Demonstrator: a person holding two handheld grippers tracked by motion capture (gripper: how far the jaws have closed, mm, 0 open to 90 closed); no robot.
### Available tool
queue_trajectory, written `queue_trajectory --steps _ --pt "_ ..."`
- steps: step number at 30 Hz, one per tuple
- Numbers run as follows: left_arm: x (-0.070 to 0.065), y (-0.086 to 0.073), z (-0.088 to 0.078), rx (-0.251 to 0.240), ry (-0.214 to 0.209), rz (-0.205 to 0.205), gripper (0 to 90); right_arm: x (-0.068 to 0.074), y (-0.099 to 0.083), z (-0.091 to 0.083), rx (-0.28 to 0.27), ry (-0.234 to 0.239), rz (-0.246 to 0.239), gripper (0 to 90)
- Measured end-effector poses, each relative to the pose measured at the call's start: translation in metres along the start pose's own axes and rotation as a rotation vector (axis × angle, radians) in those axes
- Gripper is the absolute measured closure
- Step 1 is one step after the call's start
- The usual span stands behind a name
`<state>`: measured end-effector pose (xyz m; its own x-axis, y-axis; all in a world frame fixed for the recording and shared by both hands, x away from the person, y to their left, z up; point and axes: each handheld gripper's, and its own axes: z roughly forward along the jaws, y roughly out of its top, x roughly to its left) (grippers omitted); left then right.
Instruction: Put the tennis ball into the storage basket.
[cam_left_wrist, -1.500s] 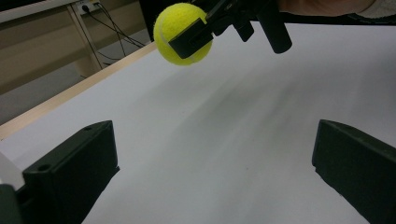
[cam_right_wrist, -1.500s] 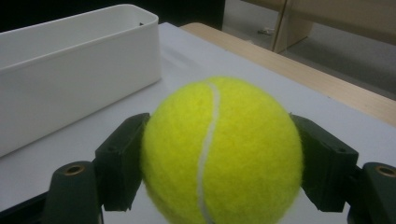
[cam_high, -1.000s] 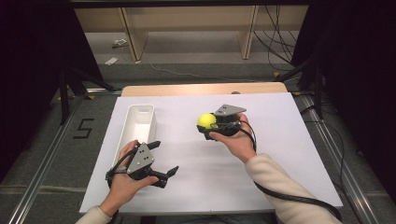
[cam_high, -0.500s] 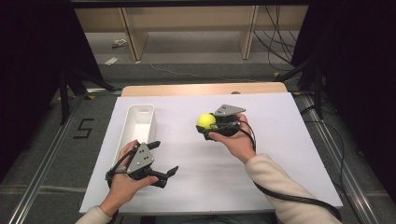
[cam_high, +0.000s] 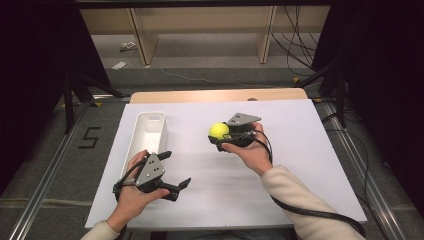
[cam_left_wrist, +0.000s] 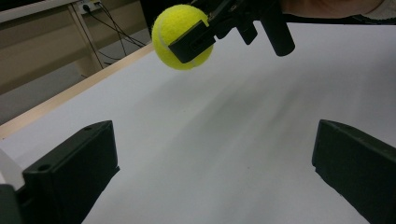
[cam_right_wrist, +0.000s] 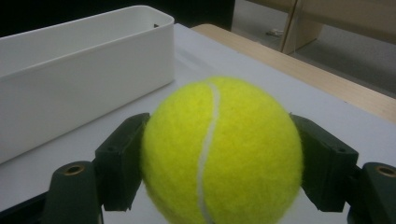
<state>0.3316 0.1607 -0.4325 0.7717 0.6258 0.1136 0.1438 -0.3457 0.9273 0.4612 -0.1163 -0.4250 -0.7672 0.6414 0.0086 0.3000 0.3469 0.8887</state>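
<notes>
Right gripper (cam_high: 220, 137) clamped on a tennis ball (cam_high: 218, 131), held clear above the white table (cam_high: 300, 150) at mid-table, jaws pointing left. White rectangular bin (cam_high: 146, 135) lies to the ball's left, long axis running near-to-far, apart from it, open top apparently empty. Likely drop target, so the carry is leftward over bare table. Left gripper (cam_high: 172, 172) sits near-left, jaws wide apart and holding nothing, just beside the bin's near end; right hand (cam_high: 250, 150) is the one with the ball.
</notes>
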Motion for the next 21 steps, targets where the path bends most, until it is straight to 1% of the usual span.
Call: queue_trajectory --steps 21 --pt "0.0002 -0.0001 0.0001 -0.001 0.001 -0.002 0.0 0.0046 0.0019 0.0005 -0.003 0.012 -0.011 26.8"
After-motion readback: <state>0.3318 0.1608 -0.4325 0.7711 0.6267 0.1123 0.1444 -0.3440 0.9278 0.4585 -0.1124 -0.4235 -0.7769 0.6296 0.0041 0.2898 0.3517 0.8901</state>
